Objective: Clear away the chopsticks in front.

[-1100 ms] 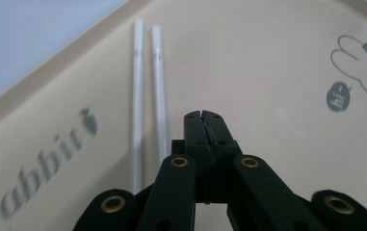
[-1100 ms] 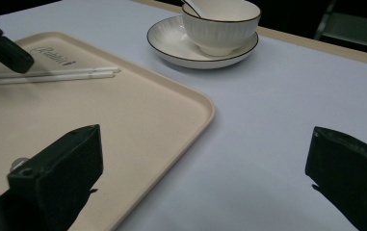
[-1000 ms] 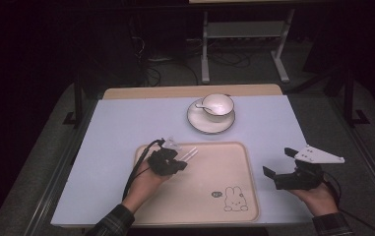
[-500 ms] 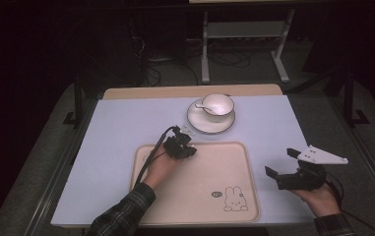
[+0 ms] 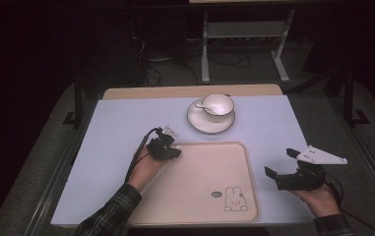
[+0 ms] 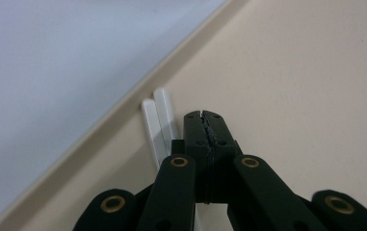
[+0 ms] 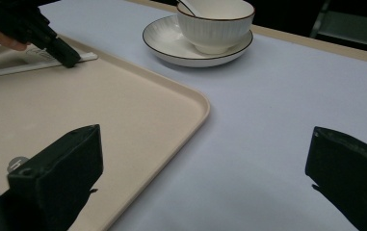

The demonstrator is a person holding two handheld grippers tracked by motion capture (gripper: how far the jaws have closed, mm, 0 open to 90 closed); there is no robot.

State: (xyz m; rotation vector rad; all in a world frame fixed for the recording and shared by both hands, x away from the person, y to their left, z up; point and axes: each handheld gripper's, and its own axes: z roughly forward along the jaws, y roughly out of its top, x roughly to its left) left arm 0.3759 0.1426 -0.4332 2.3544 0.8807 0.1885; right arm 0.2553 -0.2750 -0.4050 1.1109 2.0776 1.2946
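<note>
The high view takes in the whole pale blue table mat [image 5: 126, 128], with the beige tray [image 5: 209, 196] at lower centre and a rabbit drawing [image 5: 235, 199] near its lower right corner. The left gripper view alone shows the left gripper [image 6: 203, 118] with jaws pressed together and nothing between them. Two white chopsticks [image 6: 159, 125] lie just left of its tip, along the tray's rim. The right gripper [image 5: 279, 164], at the lower right, stands wide open and empty. A bowl [image 5: 218, 105] on a saucer [image 5: 197, 125] sits above the tray, well apart.
</note>
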